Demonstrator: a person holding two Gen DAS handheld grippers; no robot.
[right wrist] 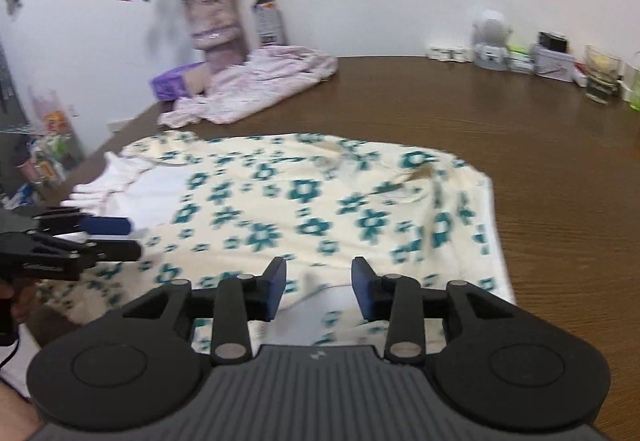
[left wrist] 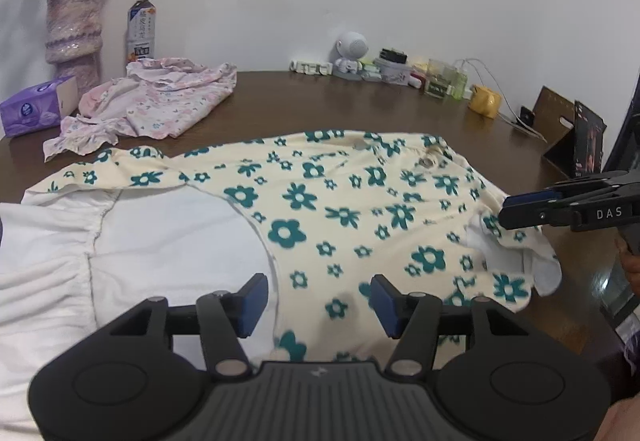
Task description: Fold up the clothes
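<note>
From the left wrist view, the cream cotton garment printed with teal flowers [left wrist: 340, 209] lies spread across the dark brown wooden table [left wrist: 360, 101], part of it turned over so its plain white inside shows at the near left. The left gripper [left wrist: 318, 305] hovers low over the folded edge, fingers moderately apart with nothing pinched between them. The right gripper [left wrist: 520, 211] comes in from the right beside the frilled sleeve, and here its fingers look nearly together, so I cannot tell from this angle whether cloth is caught. The risk I see is that loose frill snagging on a finger and pulling the fold askew. A crumpled pink floral garment [left wrist: 156, 105] lies close behind, near a purple tissue box [left wrist: 36, 107] and a lilac vase of dried roses [left wrist: 72, 41] (a wide sweep could drag these along). From the right wrist view, blurred by motion, the right gripper [right wrist: 319, 289] shows its fingers partly apart and empty above the garment's near hem, while the left gripper [right wrist: 116, 237] sits at the left edge over the white lining. With neither holding, the soft fold may spring back open, and the hem near the table's edge could slip off.
</note>
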